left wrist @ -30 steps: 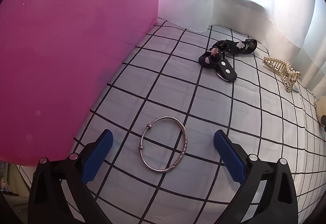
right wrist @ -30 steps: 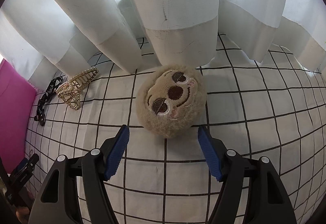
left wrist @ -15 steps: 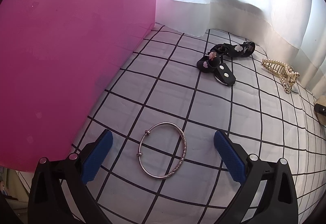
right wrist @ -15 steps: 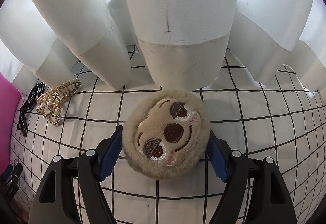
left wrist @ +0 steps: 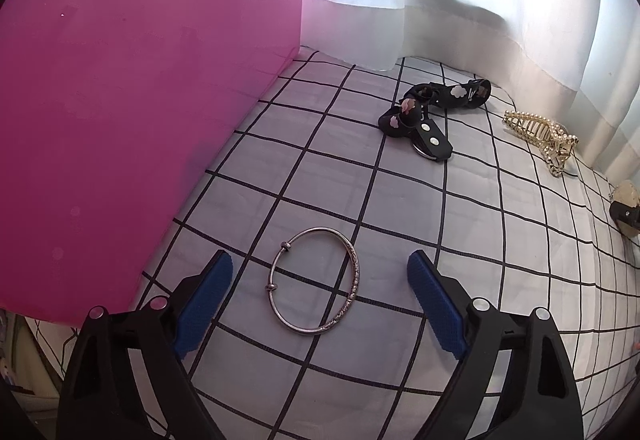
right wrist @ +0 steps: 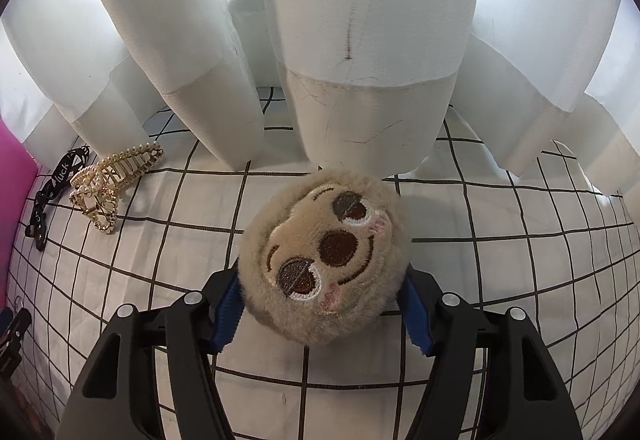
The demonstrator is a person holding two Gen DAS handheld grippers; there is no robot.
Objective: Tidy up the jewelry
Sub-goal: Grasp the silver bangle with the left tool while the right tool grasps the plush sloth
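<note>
Left gripper [left wrist: 318,290]: jaws spread wide, straddling silver bangle [left wrist: 314,292] lying flat on grid-pattern cloth [left wrist: 328,176], pads not touching it.
Right gripper [right wrist: 322,314]: blue pads pressed against both sides of plush sloth-face ball [right wrist: 324,256], pinching it.
Gold pearl hair claw [right wrist: 114,180]: on cloth near curtain hem [right wrist: 372,120].
Black strap accessory [left wrist: 430,116]: beside hair claw.
Pink box [left wrist: 132,92]: left edge.
</note>
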